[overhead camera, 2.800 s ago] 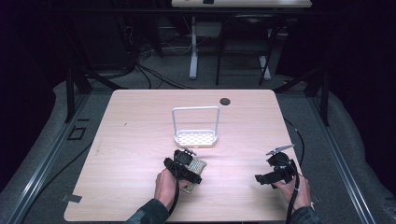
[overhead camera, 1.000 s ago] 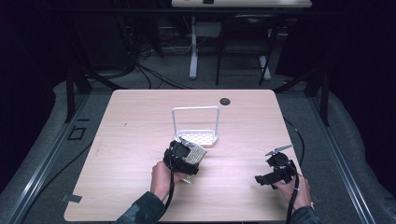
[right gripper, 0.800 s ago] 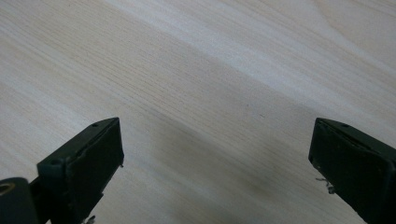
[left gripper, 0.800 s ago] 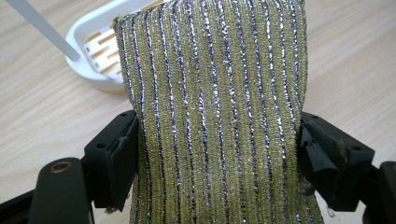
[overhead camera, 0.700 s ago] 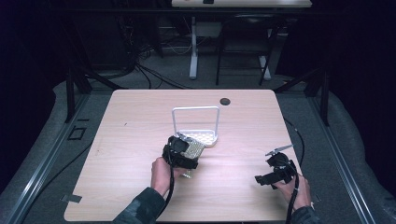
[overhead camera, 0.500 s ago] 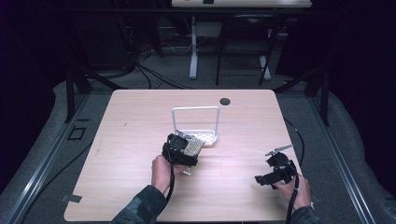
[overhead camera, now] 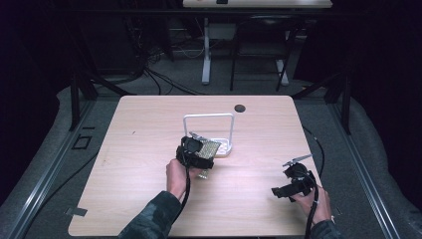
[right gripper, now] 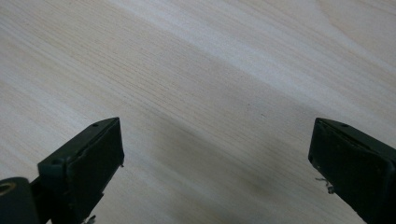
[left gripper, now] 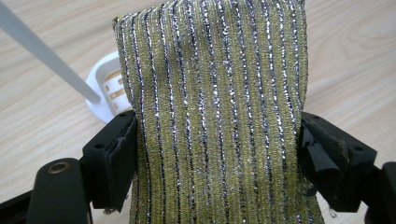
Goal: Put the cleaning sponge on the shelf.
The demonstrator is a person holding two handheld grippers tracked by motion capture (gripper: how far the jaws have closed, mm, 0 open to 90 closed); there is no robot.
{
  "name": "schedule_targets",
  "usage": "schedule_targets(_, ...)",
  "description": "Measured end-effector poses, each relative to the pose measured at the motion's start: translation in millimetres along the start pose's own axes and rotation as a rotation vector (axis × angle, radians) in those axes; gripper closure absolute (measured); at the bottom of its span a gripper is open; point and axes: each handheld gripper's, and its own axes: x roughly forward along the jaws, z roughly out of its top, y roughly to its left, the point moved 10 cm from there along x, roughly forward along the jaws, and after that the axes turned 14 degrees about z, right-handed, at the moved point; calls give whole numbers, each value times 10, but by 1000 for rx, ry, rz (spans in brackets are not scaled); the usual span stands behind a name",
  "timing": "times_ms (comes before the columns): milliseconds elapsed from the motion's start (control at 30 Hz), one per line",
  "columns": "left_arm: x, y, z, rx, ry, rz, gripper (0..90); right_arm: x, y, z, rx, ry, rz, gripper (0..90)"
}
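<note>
A yellow-green scouring sponge with silver glitter stripes (left gripper: 215, 107) sits squeezed between the two black jaws of my left gripper (left gripper: 217, 144). In the high view that left gripper (overhead camera: 196, 152) holds the sponge (overhead camera: 209, 149) just above the near left side of a white rack (overhead camera: 225, 147) with a tall wire handle (overhead camera: 208, 116). The rack's white base (left gripper: 108, 91) and one thin handle rod (left gripper: 44, 53) show behind the sponge. My right gripper (right gripper: 217, 163) hangs open over bare wood, at the table's near right (overhead camera: 294, 183).
The light wooden table (overhead camera: 149, 124) has a dark round grommet (overhead camera: 240, 108) near its far edge. Black cables trail from both grippers. Table legs, cables and grey floor lie beyond the far edge.
My left gripper has lifted the sponge off the table and carried it forward to the rack. The right gripper has stayed in place.
</note>
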Motion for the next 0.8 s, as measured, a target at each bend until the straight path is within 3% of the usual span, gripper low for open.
schedule_targets(267,127,-28,86,-19,-13,9,198,9,1,-2,-2,2,0,27)
schedule_targets(467,199,-34,158,-29,-34,39,198,8,5,1,-5,1,5,26)
schedule_targets(600,269,-71,138,-39,-10,41,197,7,7,3,-5,0,9,26)
schedule_targets(800,323,-79,188,-59,-43,62,197,19,20,4,-1,-3,13,26)
